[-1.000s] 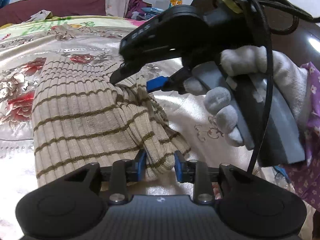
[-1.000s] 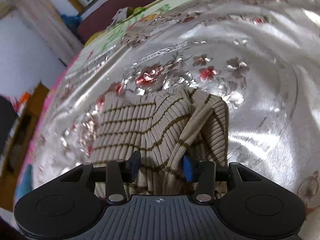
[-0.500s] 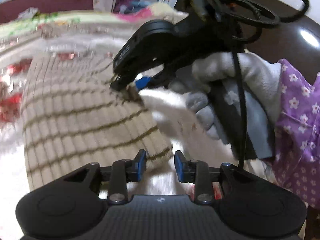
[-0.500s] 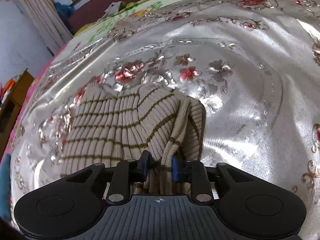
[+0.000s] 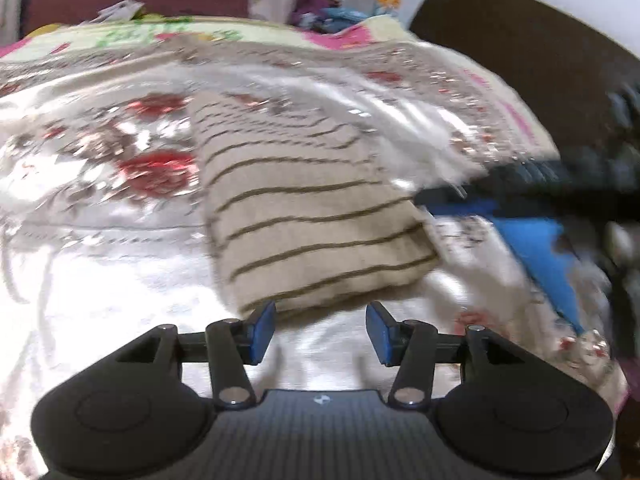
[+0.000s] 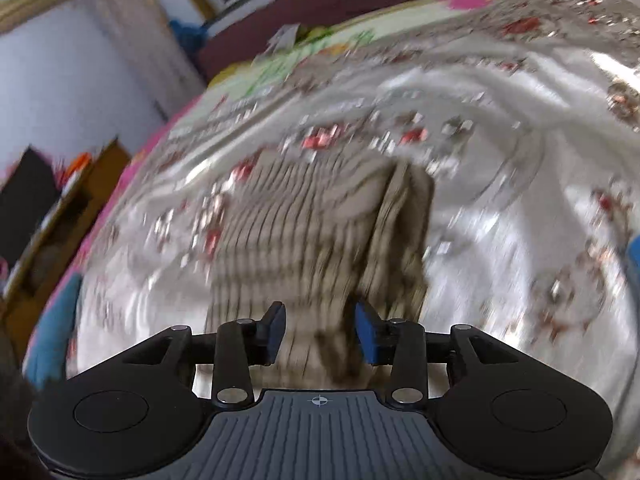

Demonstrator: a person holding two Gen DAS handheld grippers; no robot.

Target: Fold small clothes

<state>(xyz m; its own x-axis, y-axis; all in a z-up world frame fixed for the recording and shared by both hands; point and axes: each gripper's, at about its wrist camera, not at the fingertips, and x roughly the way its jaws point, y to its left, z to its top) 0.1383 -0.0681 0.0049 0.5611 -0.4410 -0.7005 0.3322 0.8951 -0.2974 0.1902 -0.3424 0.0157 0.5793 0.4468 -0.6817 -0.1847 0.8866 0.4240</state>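
One ribbed knit garment, beige with thin olive stripes, lay folded into a thick, soft-edged rectangle just ahead of the left gripper. That gripper's blue-padded jaws had just been opening and stood apart with nothing between them. The right gripper had likewise been opening; the knit's bunched near edge sat between its jaws, unpinched. Beneath spread a glossy, silvery floral bedspread, crinkled and reflective.
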